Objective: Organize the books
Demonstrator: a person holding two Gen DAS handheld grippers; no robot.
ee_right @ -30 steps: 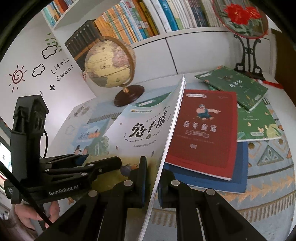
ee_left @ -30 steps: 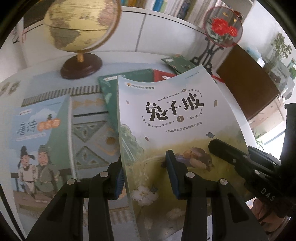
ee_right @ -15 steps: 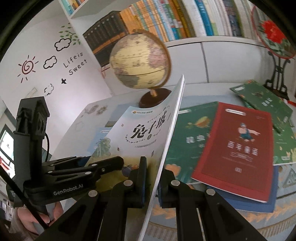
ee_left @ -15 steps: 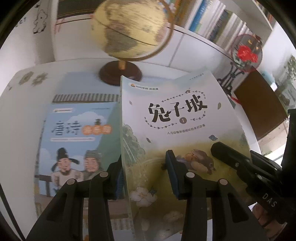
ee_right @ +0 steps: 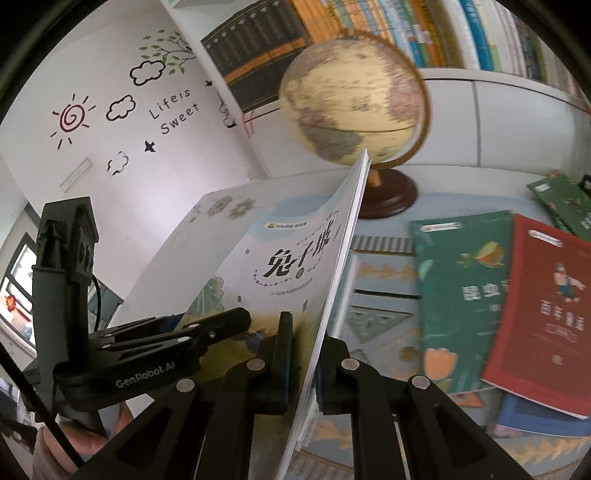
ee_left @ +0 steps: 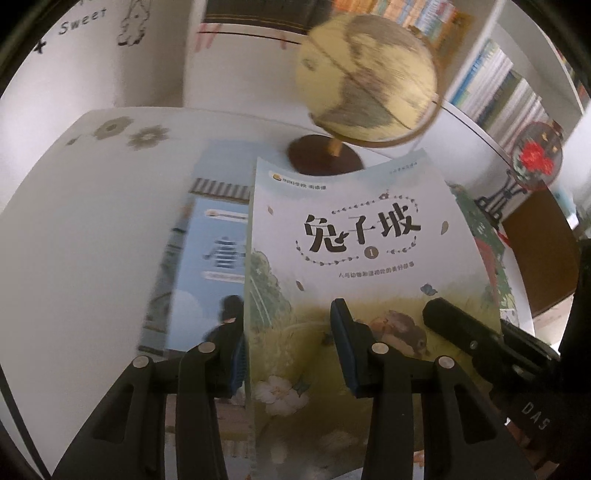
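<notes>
A pale book with a rabbit cover (ee_left: 362, 258) is held up off the table, tilted. My right gripper (ee_right: 303, 363) is shut on its lower edge; the book shows edge-on there (ee_right: 343, 243). My left gripper (ee_left: 288, 354) is beside it, its jaws apart, one finger behind the cover's left edge and one in front of the cover; whether they press it is unclear. A light blue book (ee_left: 207, 266) lies flat on the table under the held one. A green book (ee_right: 458, 295) and a red book (ee_right: 543, 314) lie flat at the right.
A globe (ee_right: 351, 107) on a brown base (ee_right: 388, 195) stands behind the books. A patterned mat (ee_right: 380, 295) covers the white table (ee_left: 92, 221). Bookshelves (ee_right: 406, 29) line the back wall. A red flower fan on a stand (ee_left: 535, 158) sits at the right.
Both grippers and the held book have swung left; the globe now sits more to the right in both views, and the blue book lies more directly under the held one.
</notes>
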